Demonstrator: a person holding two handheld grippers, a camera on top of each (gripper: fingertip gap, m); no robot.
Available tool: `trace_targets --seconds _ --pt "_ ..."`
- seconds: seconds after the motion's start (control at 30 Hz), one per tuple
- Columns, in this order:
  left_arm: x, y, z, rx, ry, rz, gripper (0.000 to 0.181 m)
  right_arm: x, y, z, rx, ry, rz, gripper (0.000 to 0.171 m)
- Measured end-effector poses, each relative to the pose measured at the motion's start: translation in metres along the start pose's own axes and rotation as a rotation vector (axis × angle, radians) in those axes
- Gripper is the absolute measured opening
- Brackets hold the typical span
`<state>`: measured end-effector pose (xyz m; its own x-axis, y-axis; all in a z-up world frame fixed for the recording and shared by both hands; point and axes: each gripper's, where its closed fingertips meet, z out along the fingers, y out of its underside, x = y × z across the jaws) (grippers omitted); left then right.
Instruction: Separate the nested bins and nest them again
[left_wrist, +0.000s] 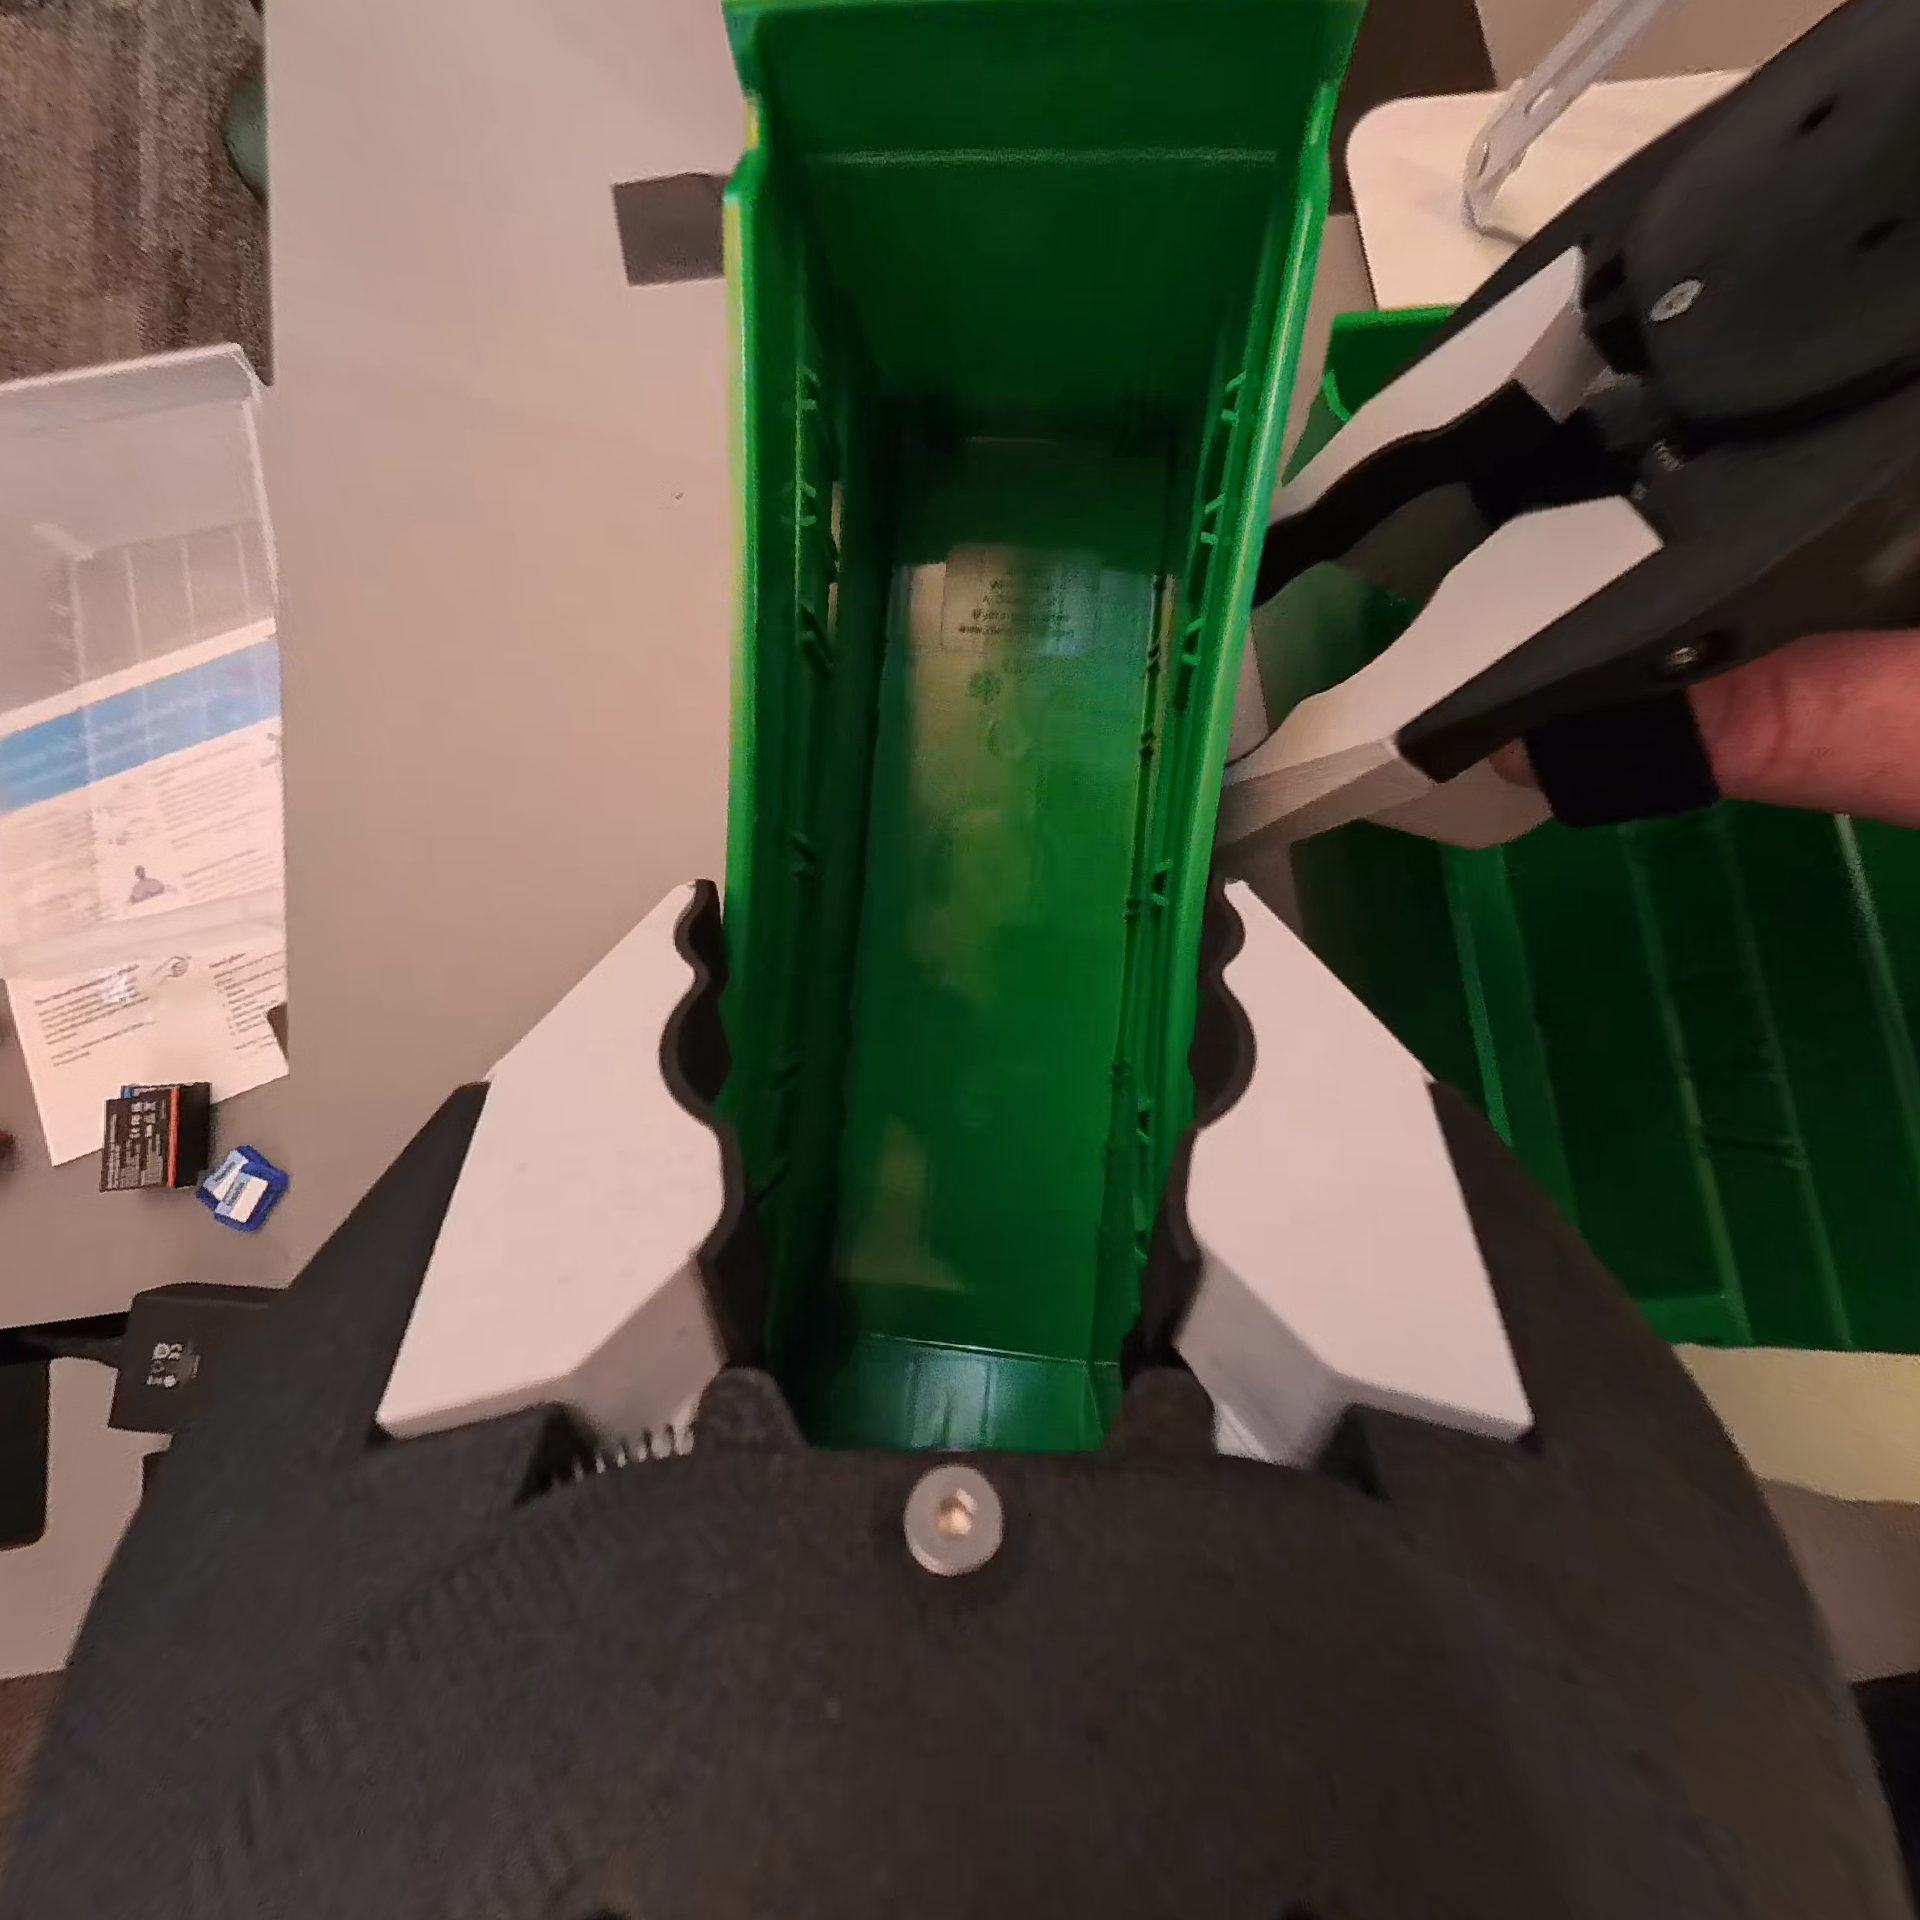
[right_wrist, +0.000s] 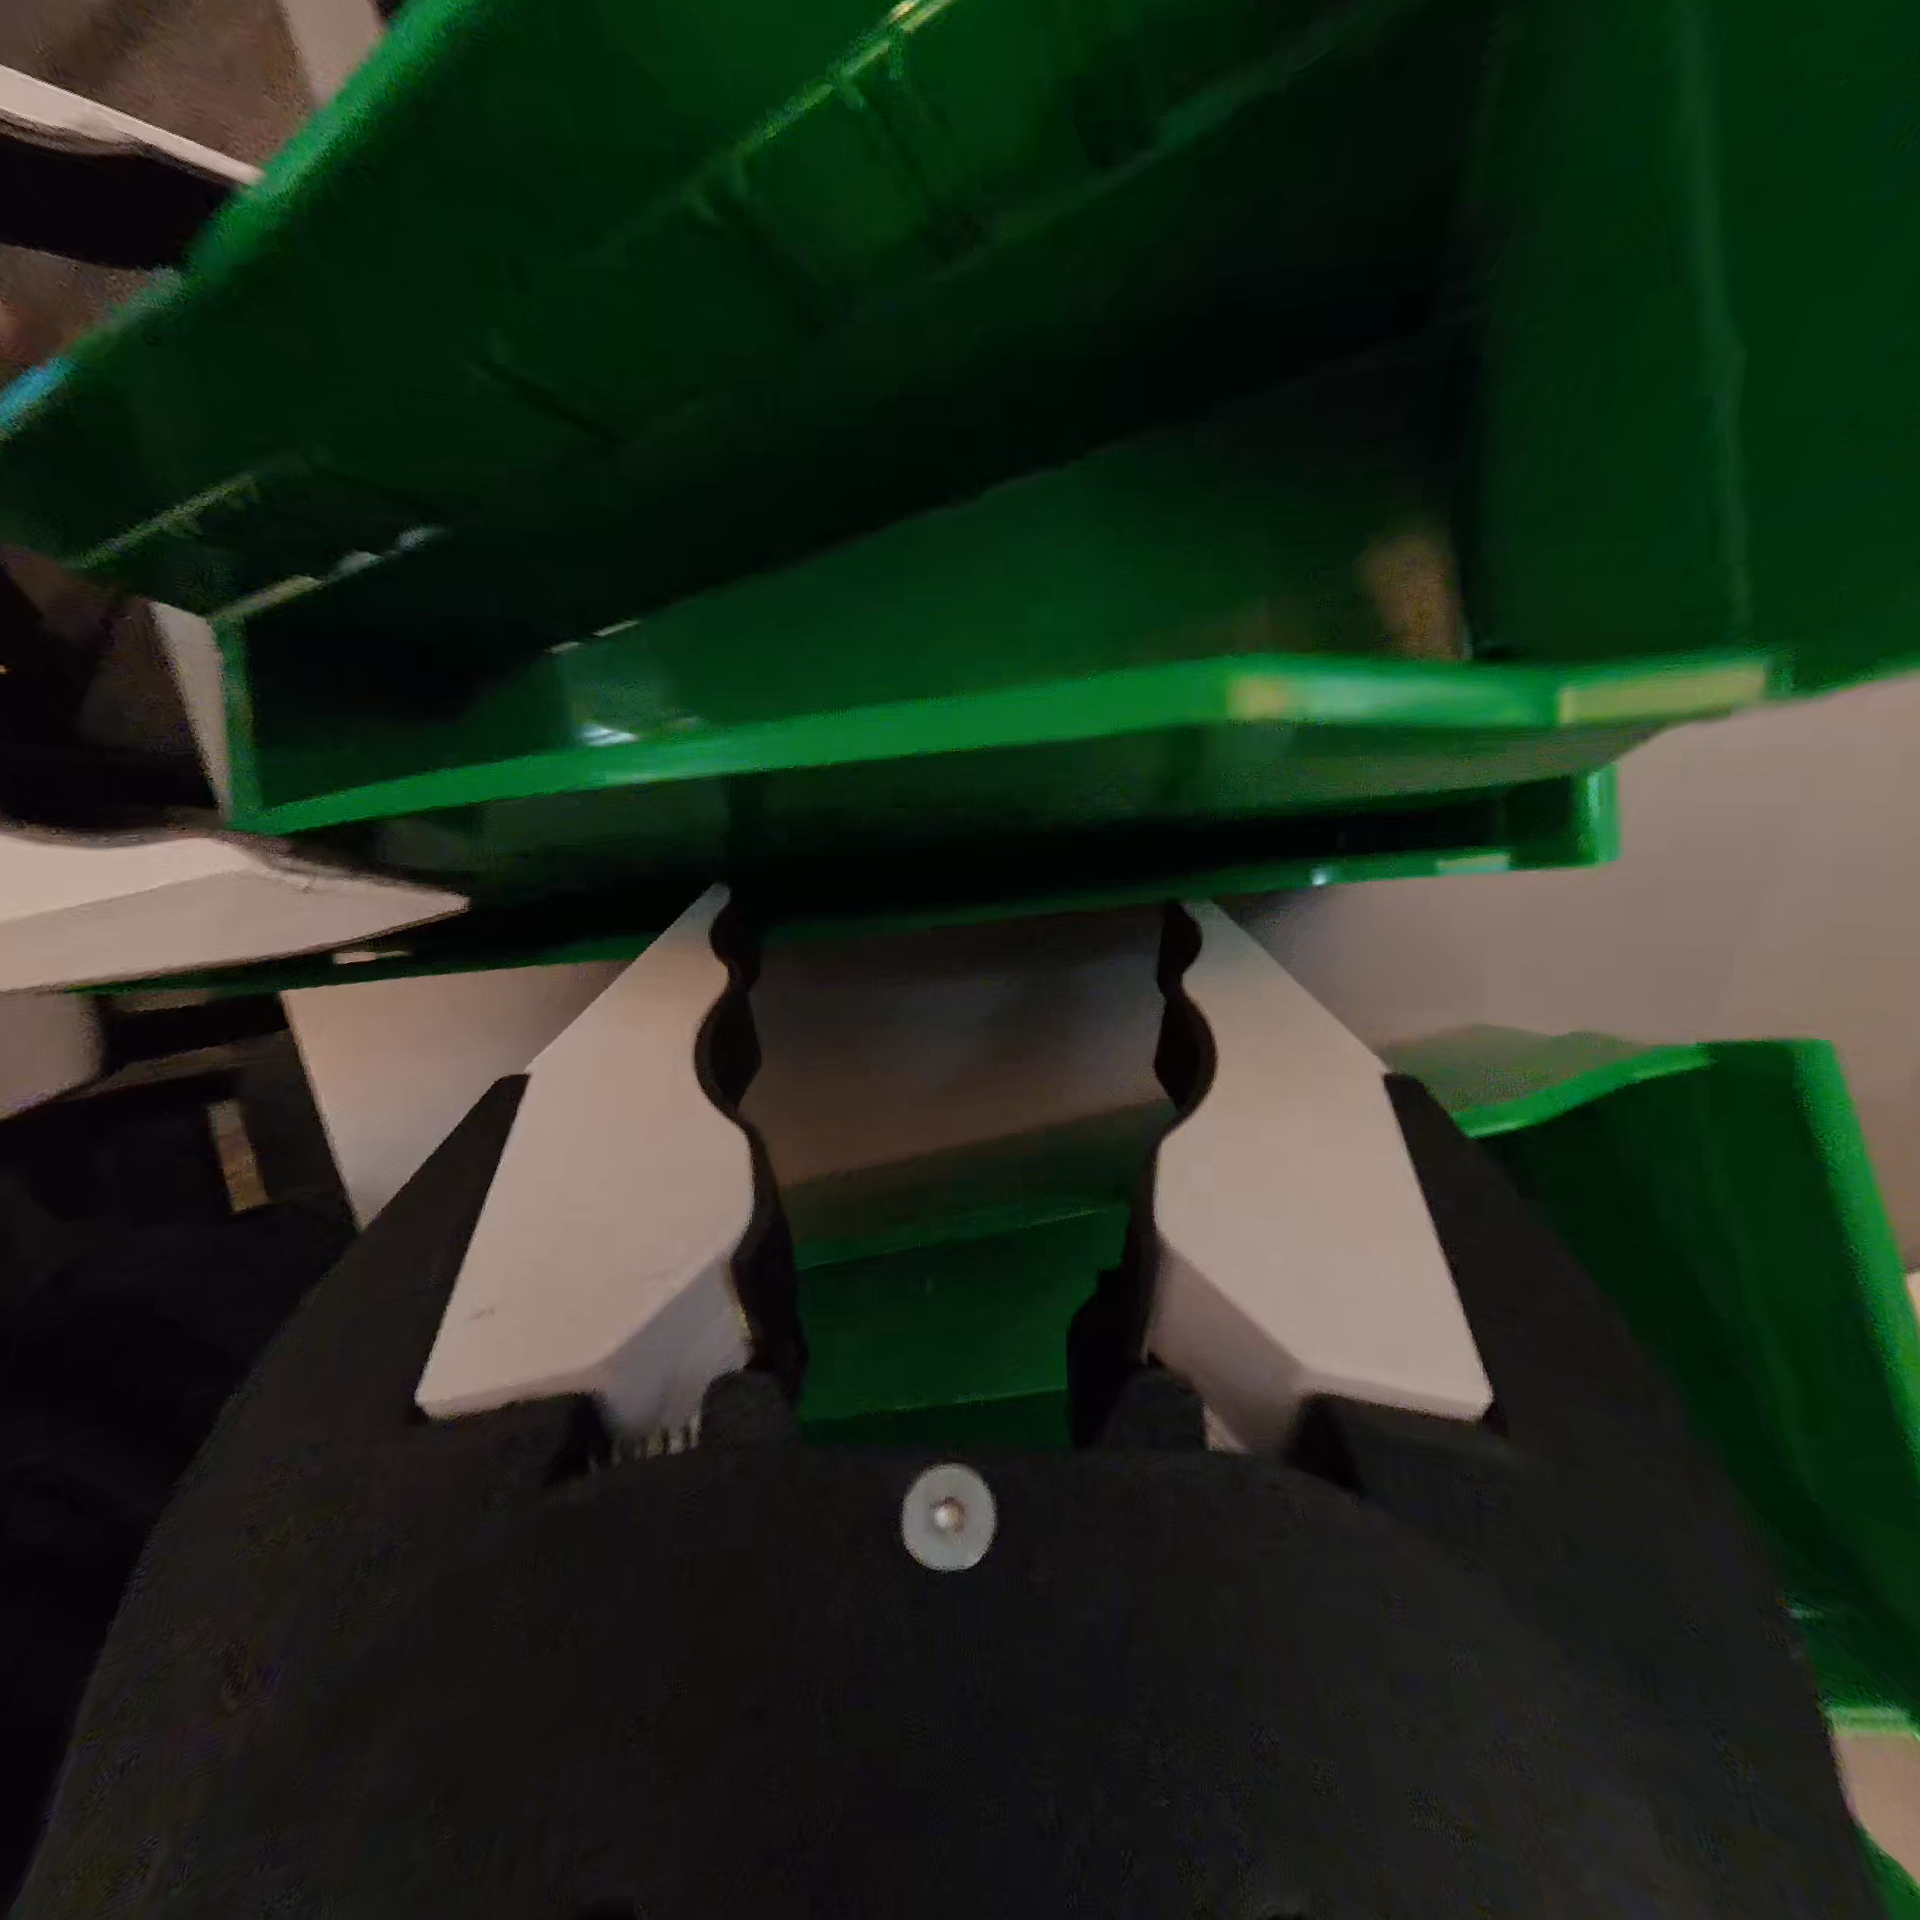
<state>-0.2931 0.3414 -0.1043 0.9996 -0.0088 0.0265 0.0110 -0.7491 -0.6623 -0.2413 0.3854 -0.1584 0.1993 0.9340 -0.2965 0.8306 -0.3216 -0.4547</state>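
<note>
My left gripper (left_wrist: 966, 904) is shut on a long green bin (left_wrist: 1018, 727), one finger pressed on each outer side wall. I look down into its empty inside. The bin is raised and tilted. In the right wrist view its underside (right_wrist: 935, 416) fills the top. A second green bin (left_wrist: 1662, 1091) lies on the table to the right and lower down. It also shows in the right wrist view (right_wrist: 1714, 1299). My right gripper (right_wrist: 945, 904) is open, its tips just under the raised bin's rim. In the left wrist view the right gripper (left_wrist: 1257, 665) sits against that bin's right wall.
On the white table (left_wrist: 468, 520) at the left lie a clear plastic box with papers (left_wrist: 135, 675), a black battery (left_wrist: 156, 1138) and small blue cards (left_wrist: 244, 1184). A dark tape patch (left_wrist: 670, 229) is beside the bin. Carpet (left_wrist: 114, 156) shows beyond the table's far left edge.
</note>
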Motion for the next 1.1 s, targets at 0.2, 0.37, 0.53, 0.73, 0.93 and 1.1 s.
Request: trace_targets --seconds 0.2,0.37,0.53,0.73,0.93,1.1 --pt "-0.01 -0.023 -0.023 0.054 0.013 -0.029 0.092 -0.003 -0.002 -0.008 0.015 -0.04 0.02 0.078" --pt "-0.011 -0.044 -0.048 0.108 0.02 -0.049 0.092 -0.002 -0.003 -0.049 0.115 -0.078 0.051 0.077" --pt "0.005 -0.071 -0.073 0.15 0.036 -0.026 0.092 0.004 0.017 -0.107 0.221 -0.075 0.085 0.075" --pt "0.077 -0.117 -0.099 0.198 0.13 0.09 0.093 0.016 0.081 -0.183 0.34 -0.051 0.196 0.071" --pt "0.183 -0.146 -0.081 0.196 0.338 0.101 0.092 0.049 0.188 -0.238 0.422 0.034 0.415 0.069" --pt "0.3 -0.156 -0.052 0.166 0.533 0.071 0.093 0.065 0.272 -0.28 0.506 0.103 0.587 0.067"
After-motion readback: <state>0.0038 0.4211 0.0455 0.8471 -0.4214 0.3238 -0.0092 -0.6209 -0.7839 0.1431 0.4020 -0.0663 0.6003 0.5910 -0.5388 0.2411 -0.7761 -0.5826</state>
